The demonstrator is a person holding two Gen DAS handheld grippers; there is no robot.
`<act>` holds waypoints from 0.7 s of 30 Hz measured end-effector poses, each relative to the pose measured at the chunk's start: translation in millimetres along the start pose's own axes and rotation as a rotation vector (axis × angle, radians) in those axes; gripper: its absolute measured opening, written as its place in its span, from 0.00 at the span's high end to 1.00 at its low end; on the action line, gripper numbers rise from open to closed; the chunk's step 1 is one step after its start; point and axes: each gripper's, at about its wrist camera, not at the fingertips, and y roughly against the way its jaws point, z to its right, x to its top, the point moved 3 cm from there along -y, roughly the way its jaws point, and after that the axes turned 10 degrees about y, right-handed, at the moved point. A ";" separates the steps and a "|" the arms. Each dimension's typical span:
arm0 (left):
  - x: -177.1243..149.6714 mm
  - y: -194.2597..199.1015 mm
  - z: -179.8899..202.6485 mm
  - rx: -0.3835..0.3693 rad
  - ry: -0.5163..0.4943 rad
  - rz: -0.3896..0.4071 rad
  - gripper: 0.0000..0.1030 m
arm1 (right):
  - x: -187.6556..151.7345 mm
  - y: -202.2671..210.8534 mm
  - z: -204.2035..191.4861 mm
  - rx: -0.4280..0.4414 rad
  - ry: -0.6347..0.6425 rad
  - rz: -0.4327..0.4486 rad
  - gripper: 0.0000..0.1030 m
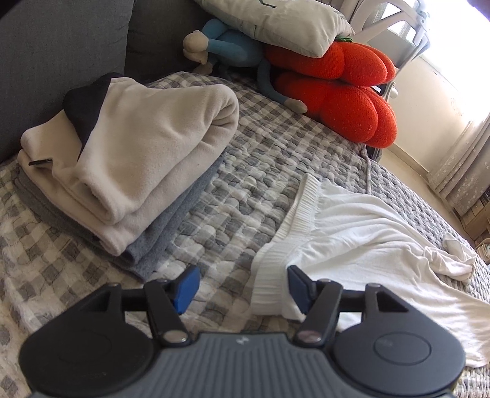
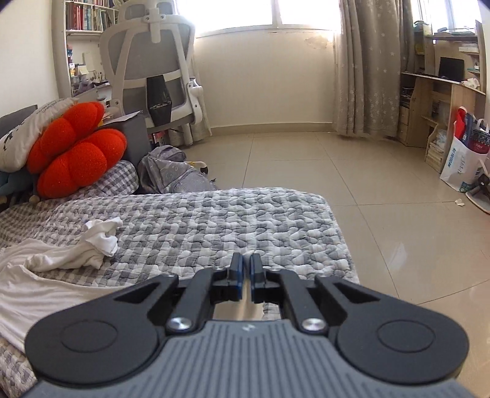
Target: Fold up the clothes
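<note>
A white garment (image 1: 361, 226) with a ribbed hem lies spread and rumpled on the checked quilt (image 1: 245, 171). My left gripper (image 1: 242, 284) is open just above the ribbed hem's near corner, and its blue pads (image 1: 186, 287) hold nothing. A stack of folded clothes (image 1: 122, 159), a cream fleece on grey pieces, sits at the left. In the right wrist view the same white garment (image 2: 46, 269) lies at the left with a bunched sleeve (image 2: 101, 238). My right gripper (image 2: 245, 269) is shut and empty over the bare quilt (image 2: 245, 220), to the right of the garment.
A red pumpkin-shaped cushion (image 1: 343, 91), a blue stuffed toy (image 1: 226, 46) and a pillow (image 1: 275, 21) sit at the back. The quilt's right edge (image 2: 340, 232) drops to a tiled floor (image 2: 382, 196). A desk chair (image 2: 153, 67), a backpack (image 2: 174, 174) and shelves (image 2: 444, 101) stand beyond.
</note>
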 end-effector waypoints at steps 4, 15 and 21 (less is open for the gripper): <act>6.3 9.2 -1.7 -0.013 0.020 0.035 0.33 | -12.8 -23.5 7.6 -0.022 -0.001 -0.108 0.96; 40.3 -4.5 40.0 -0.068 -0.026 0.051 0.31 | 19.8 -70.1 -31.9 0.086 0.045 -0.107 0.85; 64.2 -56.6 95.1 -0.069 -0.084 0.018 0.31 | 74.9 -106.8 -99.4 0.224 0.155 -0.063 0.85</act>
